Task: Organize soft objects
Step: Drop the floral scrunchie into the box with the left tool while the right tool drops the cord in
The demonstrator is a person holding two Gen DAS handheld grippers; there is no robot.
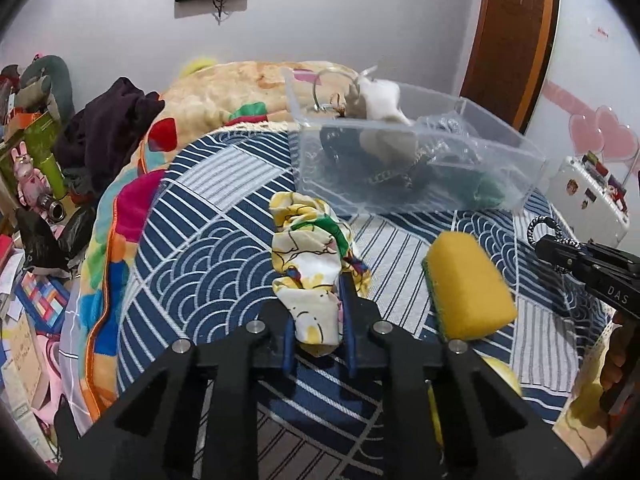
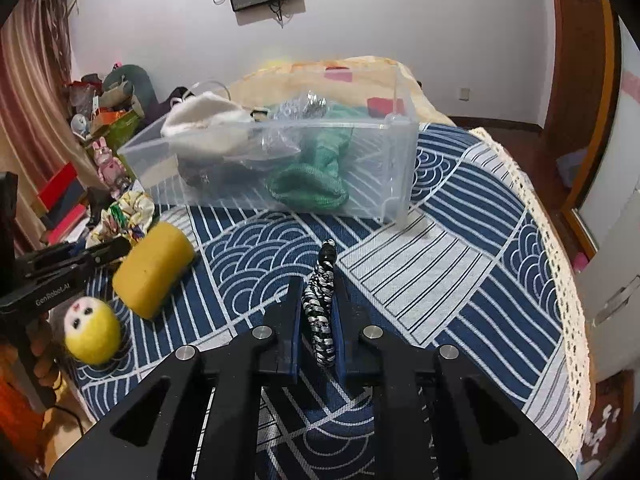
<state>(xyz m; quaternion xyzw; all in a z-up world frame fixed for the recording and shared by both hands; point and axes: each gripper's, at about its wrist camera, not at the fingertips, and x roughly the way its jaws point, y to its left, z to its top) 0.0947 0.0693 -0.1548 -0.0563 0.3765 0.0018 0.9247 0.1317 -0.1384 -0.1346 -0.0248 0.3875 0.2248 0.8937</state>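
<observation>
The left gripper (image 1: 318,312) is clamped on a crumpled white cloth printed with yellow, green and red cartoon shapes (image 1: 310,256). The cloth's near end sits pinched between the 2 blue-padded fingers, and the rest bunches up ahead of them over the navy and white wave-patterned bedspread (image 1: 208,248). Just to the right of that gripper lies a yellow sponge block with a green scouring side (image 1: 468,288), resting on the bedspread.

The right gripper (image 2: 318,312) is closed on a braided black, white and grey cord loop (image 2: 322,300), which stands between the fingers and pokes out past their tips. In the left wrist view only the end of that cord (image 1: 542,230) shows beyond the black tool at the right edge.

Further along the bed sits a clear rectangular plastic storage bin (image 2: 396,168), well apart from both grippers. Inside it are a green knitted item (image 2: 316,176), a cream fleecy bundle (image 2: 200,120) and crinkled clear plastic; the darker things underneath are too muddled to name.

Near the left tool, a small yellow felt ball with a painted face (image 2: 92,332) lies beside the sponge; in the left wrist view it is almost wholly hidden behind the gripper body.
</observation>
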